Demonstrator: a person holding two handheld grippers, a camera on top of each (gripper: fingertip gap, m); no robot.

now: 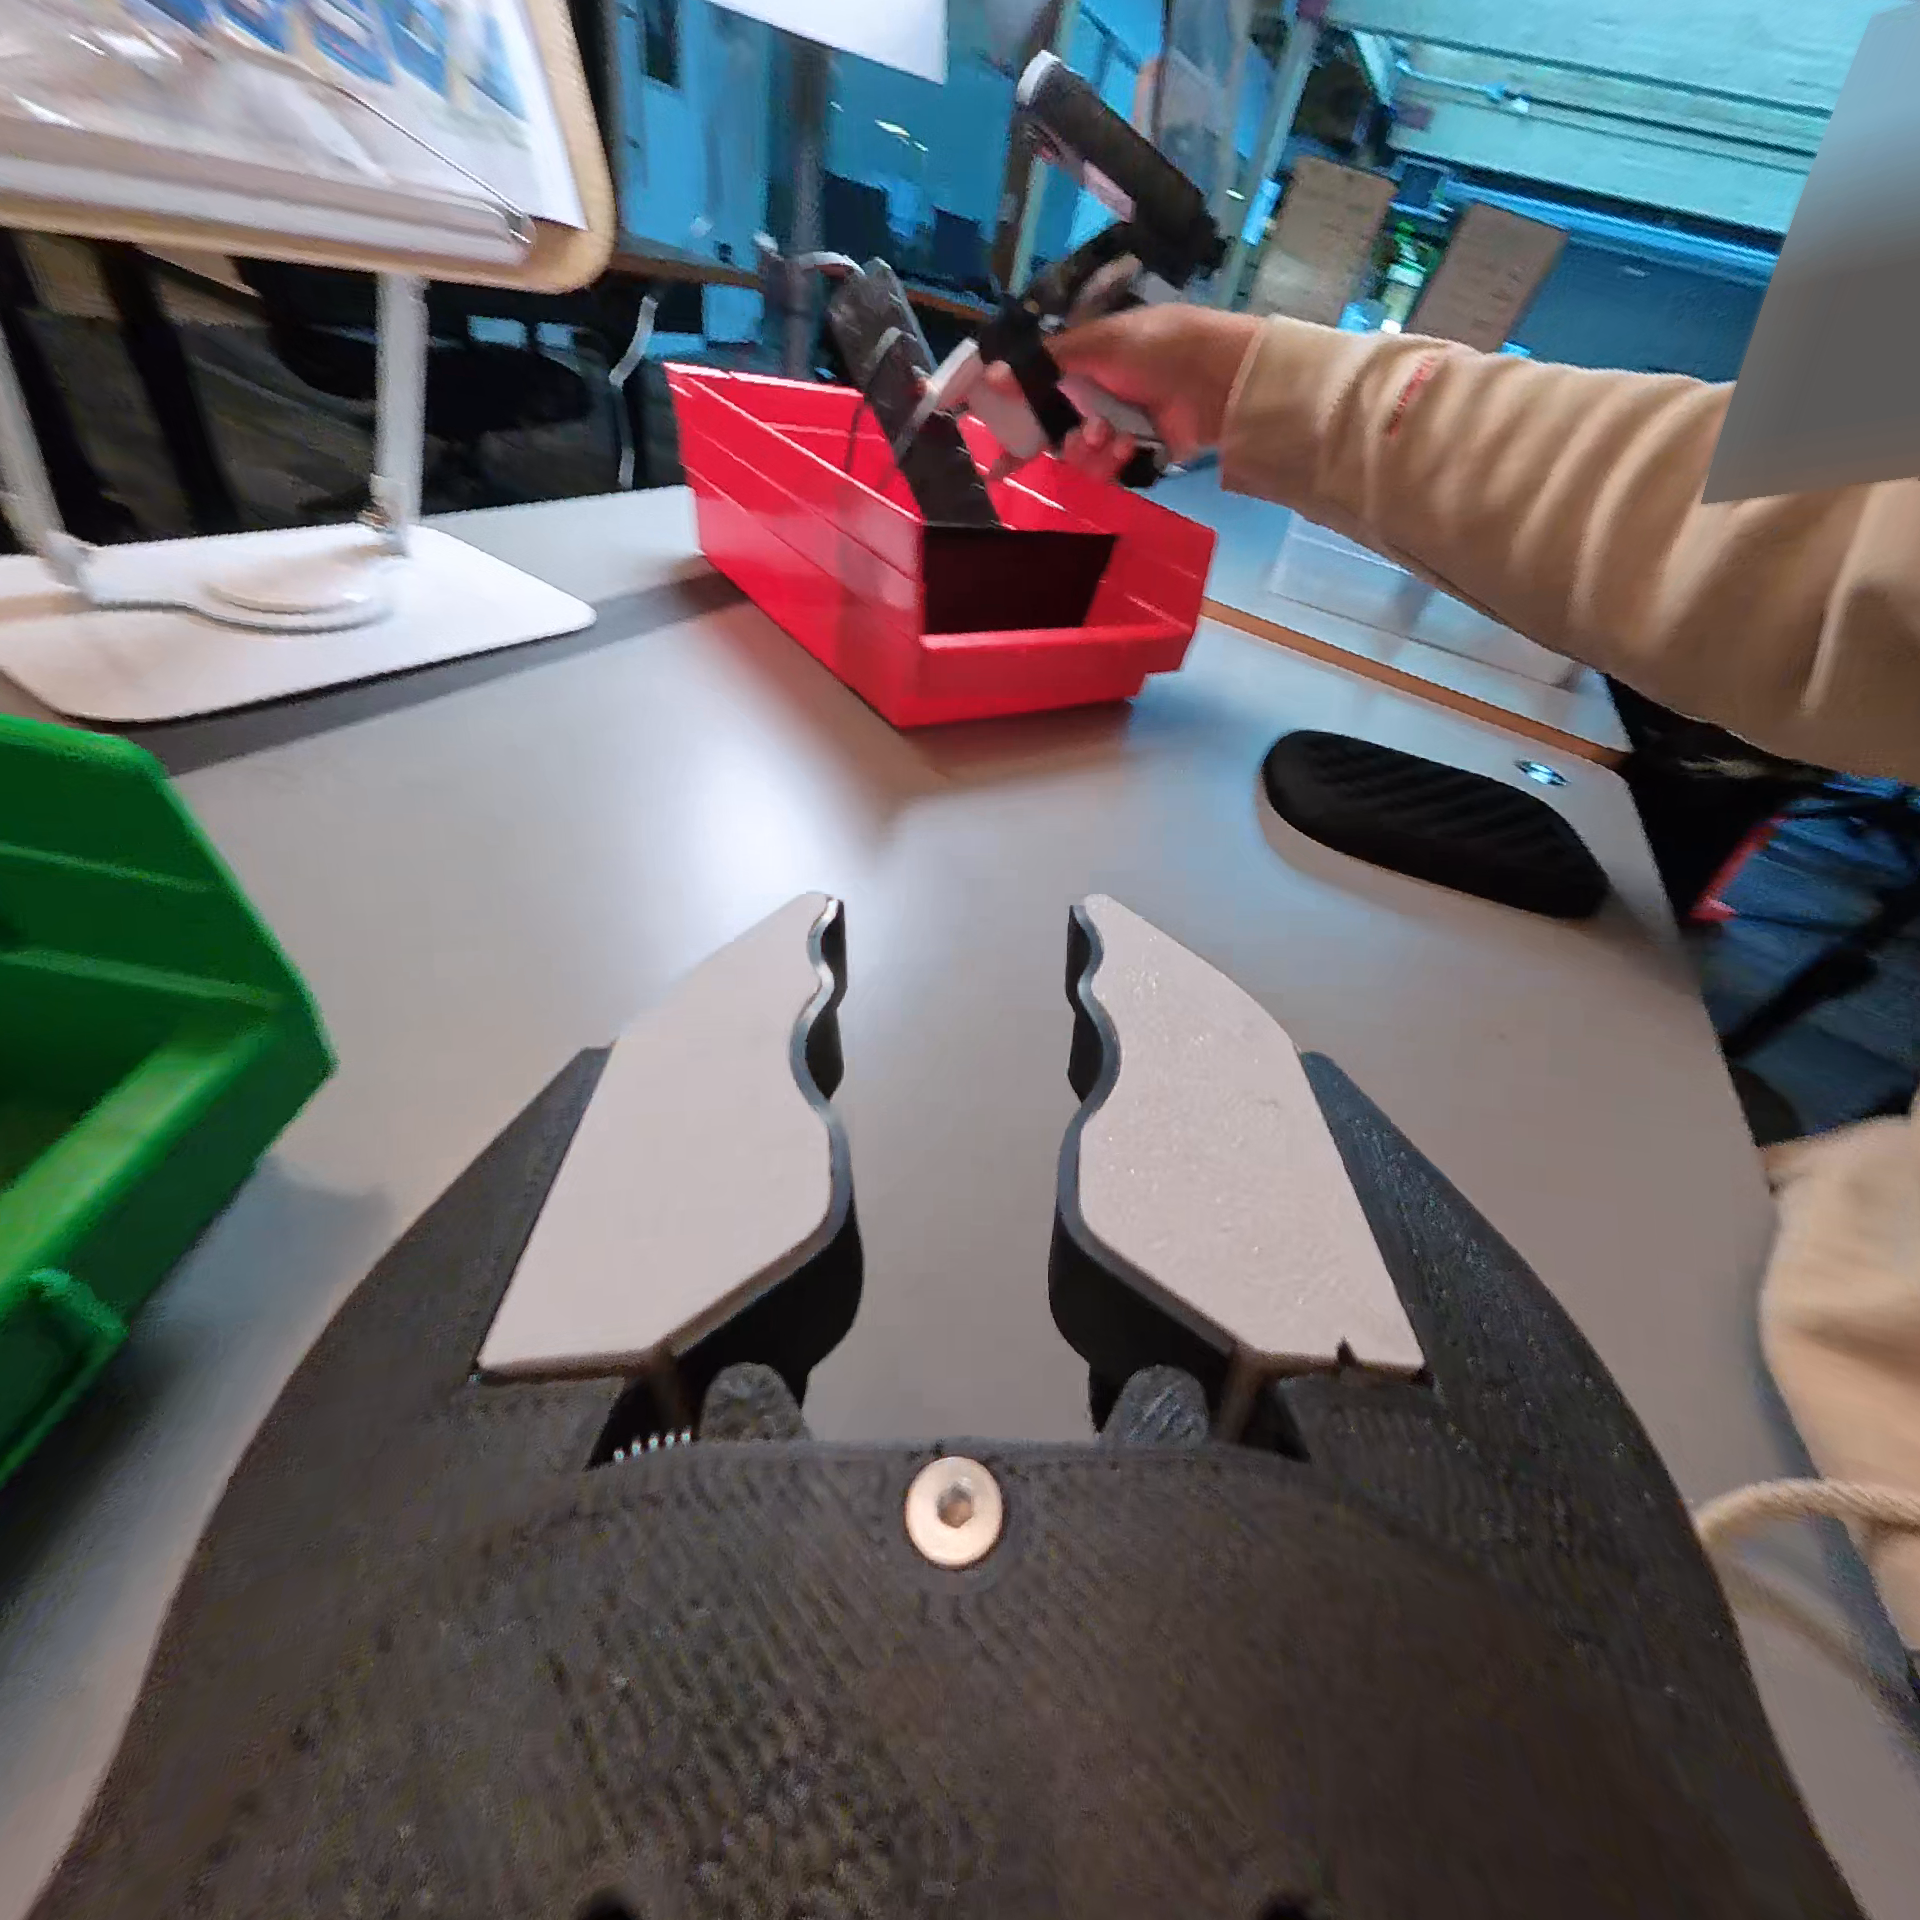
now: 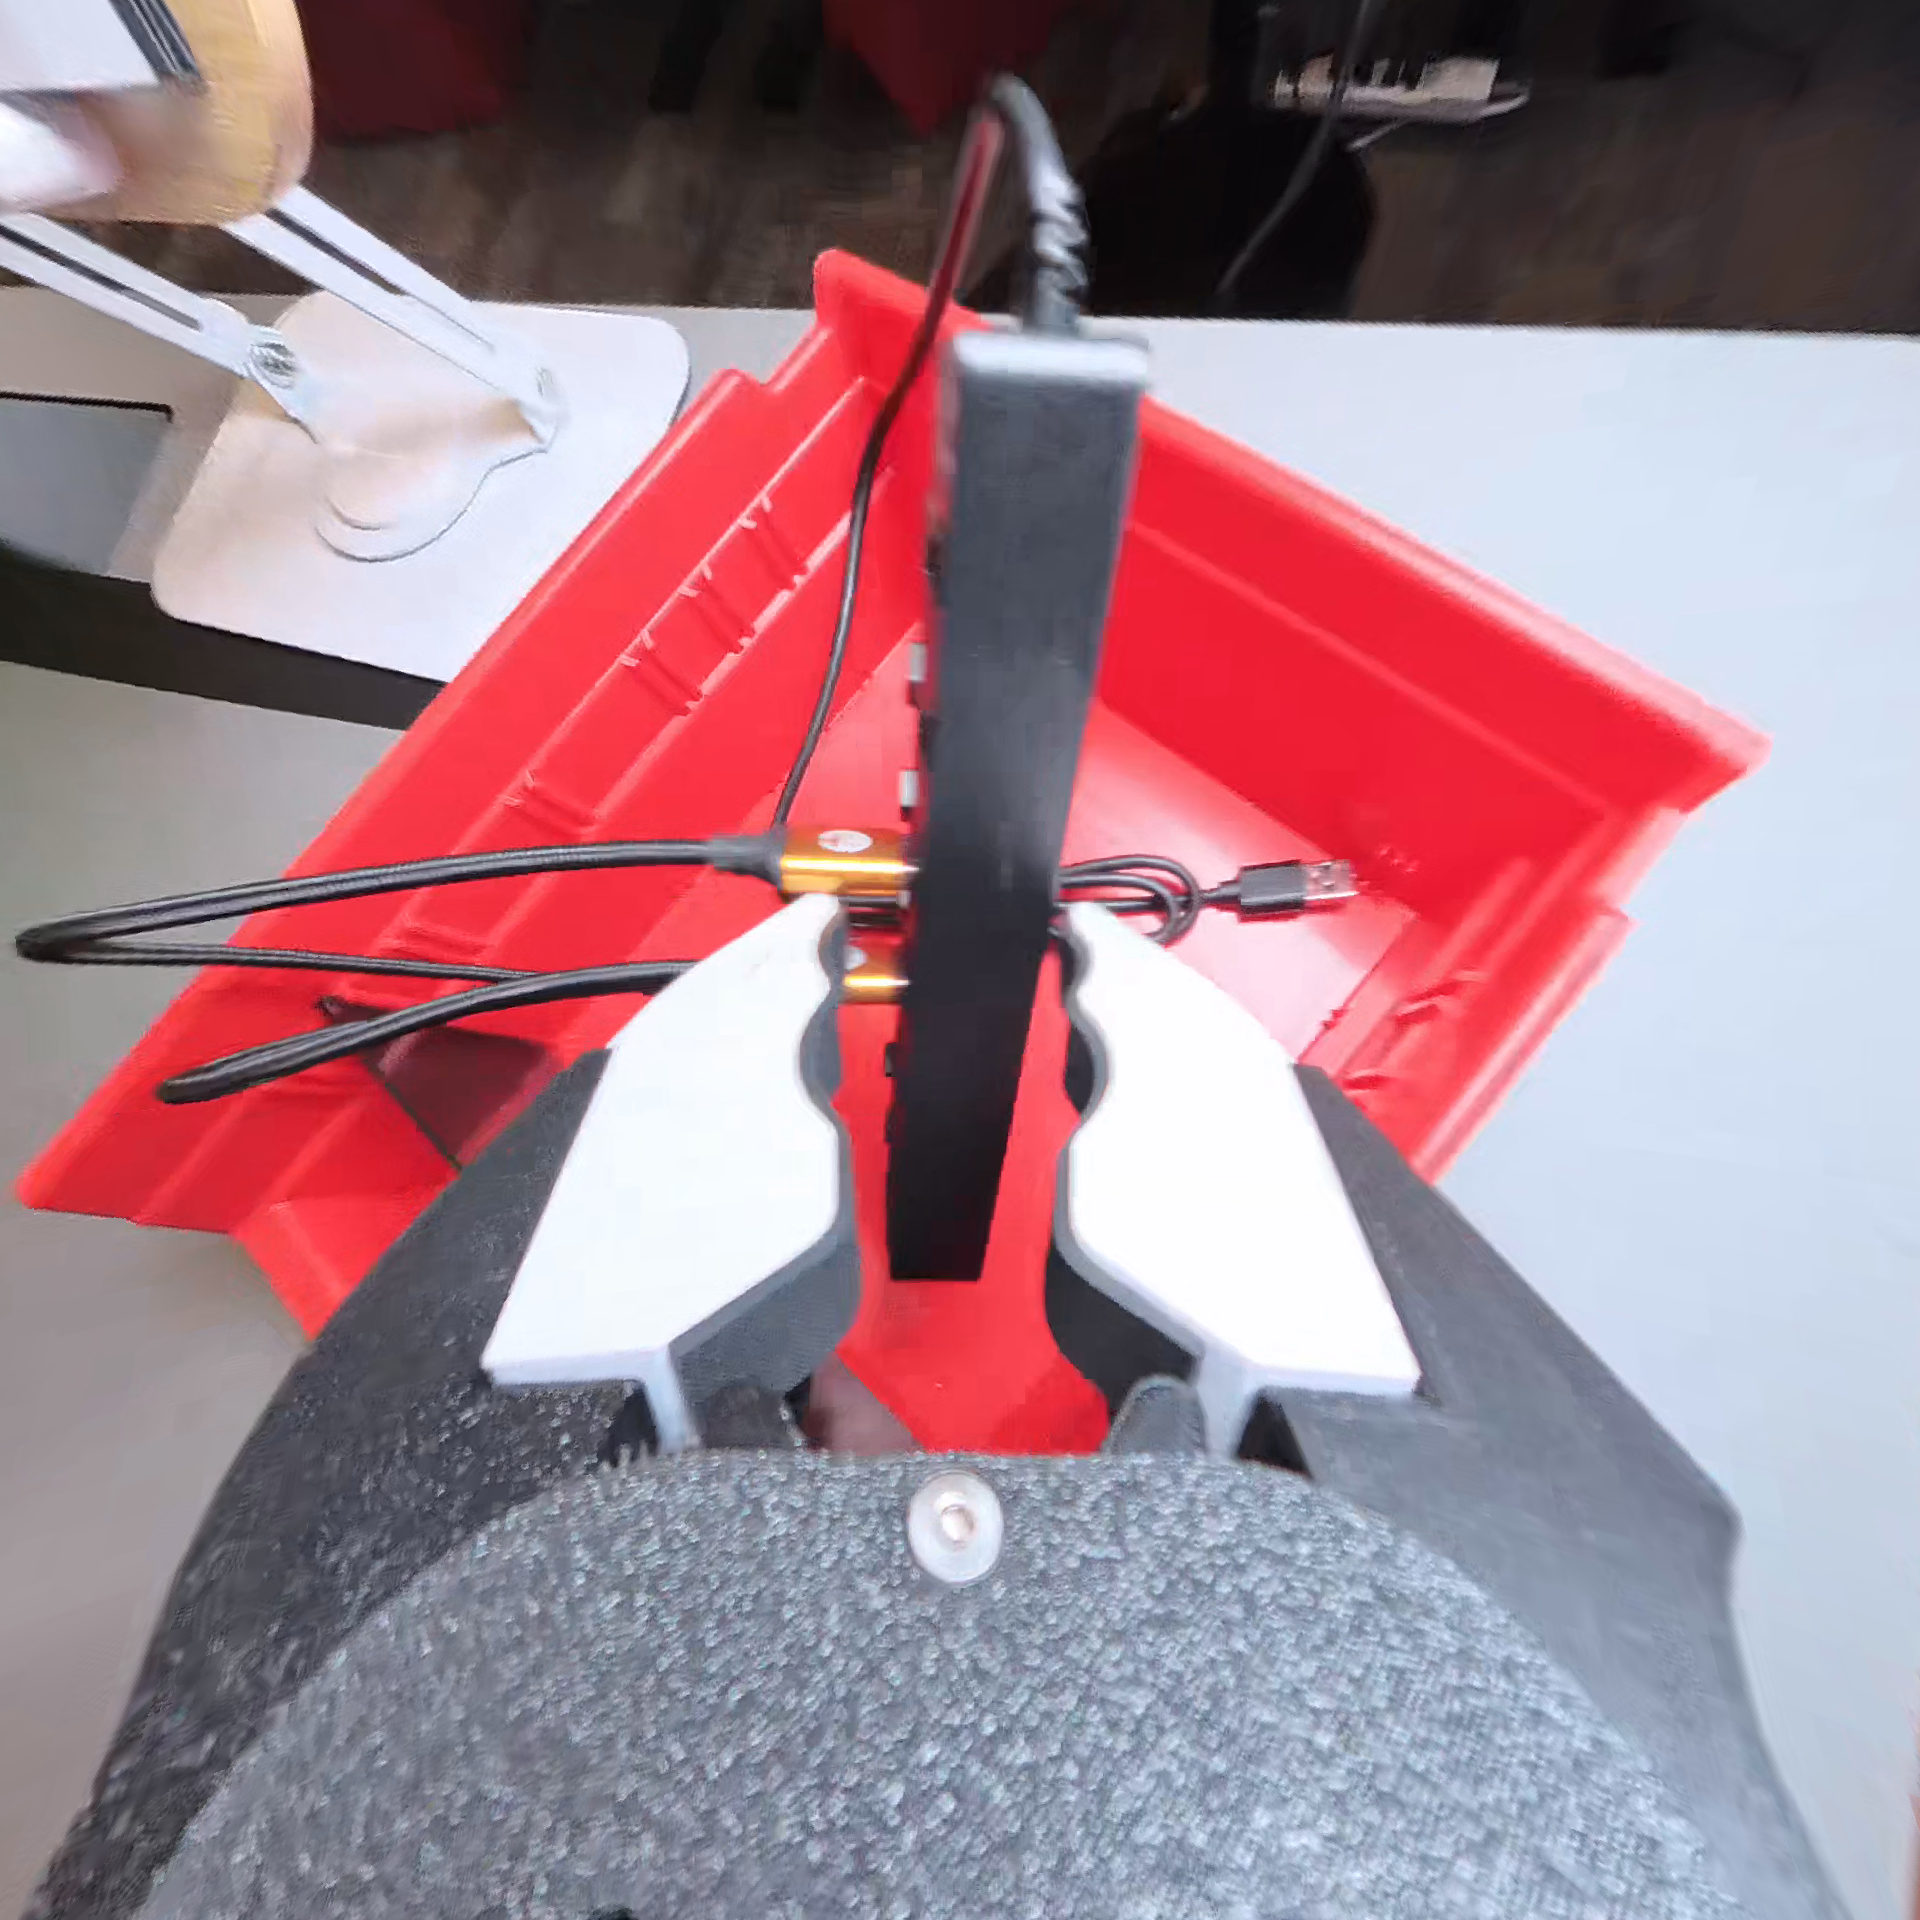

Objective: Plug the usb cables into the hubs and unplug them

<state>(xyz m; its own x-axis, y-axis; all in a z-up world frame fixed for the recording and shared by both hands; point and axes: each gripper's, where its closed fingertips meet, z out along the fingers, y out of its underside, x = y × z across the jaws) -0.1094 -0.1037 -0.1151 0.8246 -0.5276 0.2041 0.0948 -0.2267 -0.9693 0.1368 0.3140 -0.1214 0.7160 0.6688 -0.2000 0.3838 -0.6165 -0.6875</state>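
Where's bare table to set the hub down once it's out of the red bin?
Open grey table lies between the green bin, the red bin and the black pad, just ahead of the left gripper. The red bin's floor is crowded: hub, plugged orange connectors, loose cable.

Bins and stand on the table

The hub (image 2: 1013,790) stands in the far bin (image 2: 1351,665); a stand base (image 1: 281,613) sits left of it, another bin (image 1: 114,997) at the table's (image 1: 935,831) left edge.
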